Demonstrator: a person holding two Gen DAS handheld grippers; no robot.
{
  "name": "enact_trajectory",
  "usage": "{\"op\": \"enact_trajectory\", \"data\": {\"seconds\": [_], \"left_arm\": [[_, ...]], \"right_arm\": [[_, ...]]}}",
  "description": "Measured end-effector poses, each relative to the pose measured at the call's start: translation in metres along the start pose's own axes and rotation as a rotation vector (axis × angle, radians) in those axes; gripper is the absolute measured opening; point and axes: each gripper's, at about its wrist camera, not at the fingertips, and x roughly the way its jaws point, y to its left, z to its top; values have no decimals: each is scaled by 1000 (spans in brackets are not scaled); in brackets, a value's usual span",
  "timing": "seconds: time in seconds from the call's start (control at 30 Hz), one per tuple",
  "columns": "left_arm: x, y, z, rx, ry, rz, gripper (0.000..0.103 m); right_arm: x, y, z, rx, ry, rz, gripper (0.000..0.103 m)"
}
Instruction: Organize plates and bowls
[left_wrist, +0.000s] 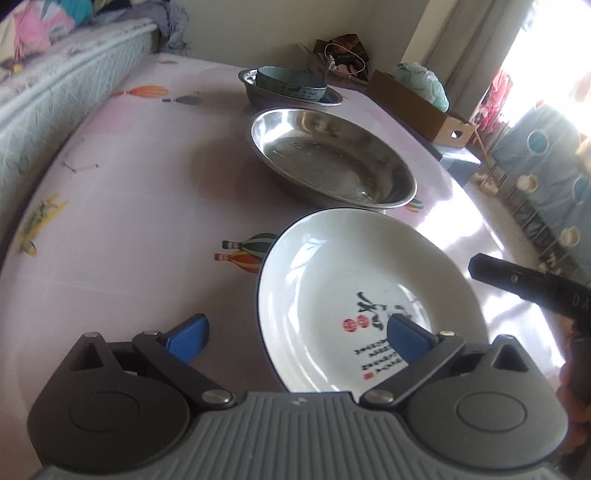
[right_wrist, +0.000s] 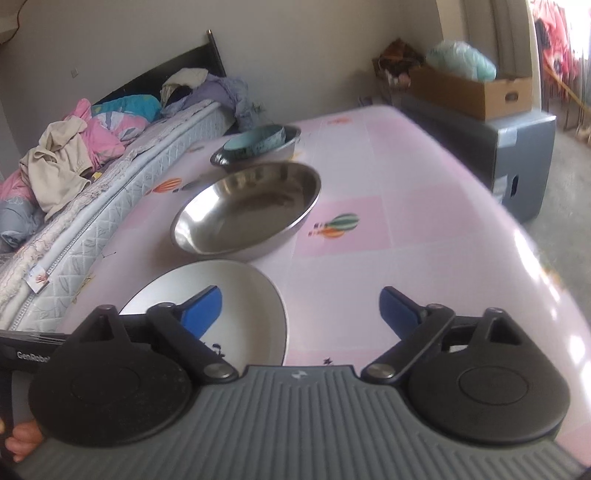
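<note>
Glazed white ceramic, the printed plate (left_wrist: 365, 306) lies on the pink tablecloth (left_wrist: 129, 221) just this side of the steel dish (left_wrist: 332, 155): stiff, slick, chippable, fairly heavy. Best pinched at its rim. The left gripper (left_wrist: 297, 332) and right gripper (right_wrist: 301, 306) both stand wide, holding nothing, each straddling the plate's edge.

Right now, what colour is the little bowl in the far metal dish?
Light blue bowl, seen best from the left wrist view.
</note>
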Motion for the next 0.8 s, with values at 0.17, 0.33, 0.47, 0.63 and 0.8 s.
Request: {"op": "enact_trajectory", "data": {"seconds": [0.17, 0.33, 0.47, 0.63, 0.8], "left_arm": [[-1, -7, -3, 62, -3, 13, 81], [0, -8, -4, 78, -19, 11, 70], [-1, -4, -7, 56, -39, -7, 62], [-3, -4, -9, 52, -48, -10, 49], [-6, -3, -7, 45, -44, -14, 47]], "right_arm": [[16, 2, -7, 51, 53, 55, 68], [27, 0, -15, 97, 103, 79, 53], [32, -7, -19, 133, 115, 86, 44], [34, -8, -19, 145, 121, 94, 32], [35, -5, -22, 150, 128, 109, 21]]}}
